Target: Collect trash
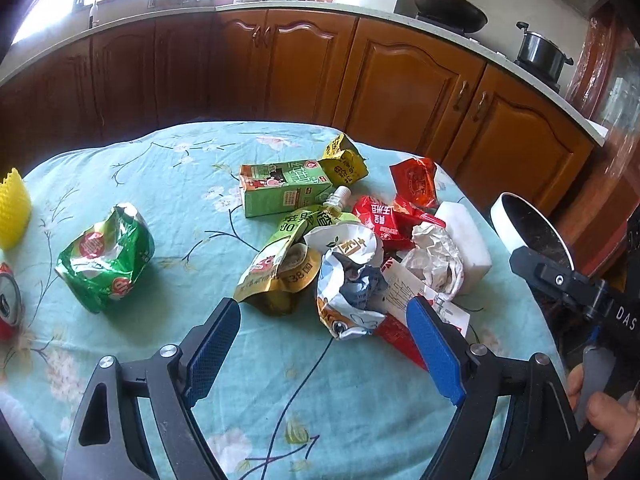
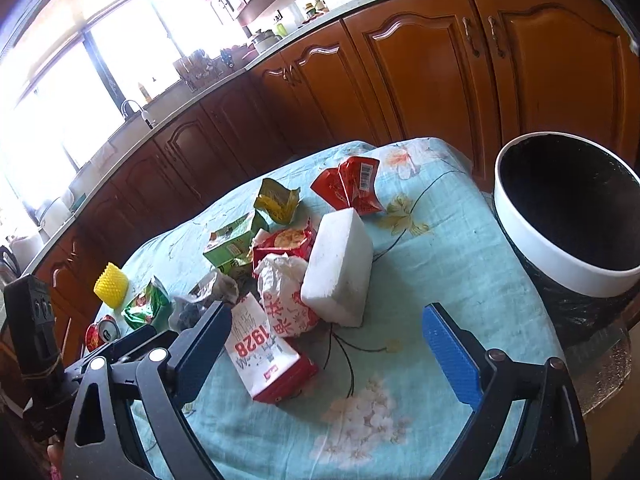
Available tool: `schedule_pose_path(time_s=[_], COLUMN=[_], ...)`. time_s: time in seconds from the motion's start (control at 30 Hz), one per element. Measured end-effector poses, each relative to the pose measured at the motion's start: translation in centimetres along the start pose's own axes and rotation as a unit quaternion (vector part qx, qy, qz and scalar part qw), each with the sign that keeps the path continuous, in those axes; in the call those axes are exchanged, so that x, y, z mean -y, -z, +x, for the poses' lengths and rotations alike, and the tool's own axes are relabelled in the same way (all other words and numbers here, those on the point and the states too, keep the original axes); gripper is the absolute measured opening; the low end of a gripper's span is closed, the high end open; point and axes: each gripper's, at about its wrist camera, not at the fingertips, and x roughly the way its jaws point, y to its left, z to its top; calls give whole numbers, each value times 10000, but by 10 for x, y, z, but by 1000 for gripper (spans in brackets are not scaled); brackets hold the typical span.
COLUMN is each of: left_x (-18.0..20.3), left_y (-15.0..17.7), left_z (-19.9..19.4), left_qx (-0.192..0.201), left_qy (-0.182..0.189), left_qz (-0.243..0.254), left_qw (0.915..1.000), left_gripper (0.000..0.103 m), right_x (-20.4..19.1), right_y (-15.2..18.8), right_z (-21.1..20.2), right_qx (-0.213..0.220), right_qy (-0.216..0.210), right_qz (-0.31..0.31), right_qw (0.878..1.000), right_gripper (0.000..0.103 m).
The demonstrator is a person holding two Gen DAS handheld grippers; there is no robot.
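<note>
trash: loose pile on the table [image 1: 140, 184], just ahead of both tongs. Crumpled wrappers, green carton [image 1: 280, 192], spouted pouch [image 1: 288, 248], red packets [image 1: 384, 220], white paper wad [image 2: 284, 296], foam block [image 2: 340, 268], red-white carton [image 2: 264, 356].
look: mostly flattened or crushed foil and paper, overlapping each other; light, likely to slip or spring back when pinched.
outliers: green bag [image 1: 106, 260] well left of the left tongs; red can [image 1: 8, 304] and yellow holder [image 1: 14, 208] at the far left edge.
bin: white-rimmed bin [image 2: 560, 272] with dark liner, right of the right tongs, beside the table edge. Nothing visible inside; interior too dark to be sure.
left tongs [image 1: 324, 344]: spread wide, holding nothing; crumpled blue-white wrapper [image 1: 352, 284] sits just beyond the tips, between them.
right tongs [image 2: 324, 344]: spread wide, holding nothing; red-white carton lies between the fingers, nearer the left one.
step: judged early, pre-grasp; the pile looks untouched.
next: each side needs to push in over its piece, close on one item only, lift clear of the neighbours, carry to the bin.
risk: snagging the cloth or dragging adjacent wrappers.
</note>
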Motion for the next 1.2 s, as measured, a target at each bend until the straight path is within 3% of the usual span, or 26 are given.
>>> schedule_pose_path(time_s=[0.03, 0.13, 0.33, 0.37, 0.4, 0.43, 0.5, 0.57, 0.7, 0.9, 1.2], left_x=[1, 3, 2, 2, 1, 0, -2, -3, -2, 2, 16], left_y=[-3, -10, -14, -14, -14, -14, -14, -15, -12, -4, 1], left_z=[6, 18, 41, 42, 42, 41, 38, 34, 22, -2, -43], left_qx=[-41, -115, -226, -205, -184, -169, -114, -90, 3, 159, 478], left_qy=[-4, 27, -28, -52, -63, -45, -27, -26, 26, 77, 231], left_qz=[20, 45, 62, 68, 78, 75, 45, 63, 113, 163, 289], left_qw=[10000, 9999, 9997, 9998, 9998, 9998, 9999, 9999, 9999, 9997, 9982], left_gripper=[84, 79, 67, 63, 60, 56, 44, 25, 10, 6, 4], right_x=[0, 0, 1, 1, 2, 3, 4, 3, 2, -1, -2], right_y=[-4, -15, -20, -18, -17, -16, -13, -13, -15, -13, -2], right_z=[4, 17, 56, 61, 65, 66, 61, 52, 29, -1, -26], right_qx=[7, -98, -506, -563, -613, -640, -539, -436, -167, 123, 214], right_qy=[15, 75, 77, 57, 33, -10, -26, -25, 102, 487, 998], right_qz=[3, -13, -73, -72, -57, -21, -11, -56, -241, -626, -1006], right_qw=[10000, 9999, 9987, 9984, 9981, 9979, 9985, 9990, 9995, 9968, 9897], right_gripper=[90, 70, 68, 62, 48, 41, 37, 35, 33, 33, 33])
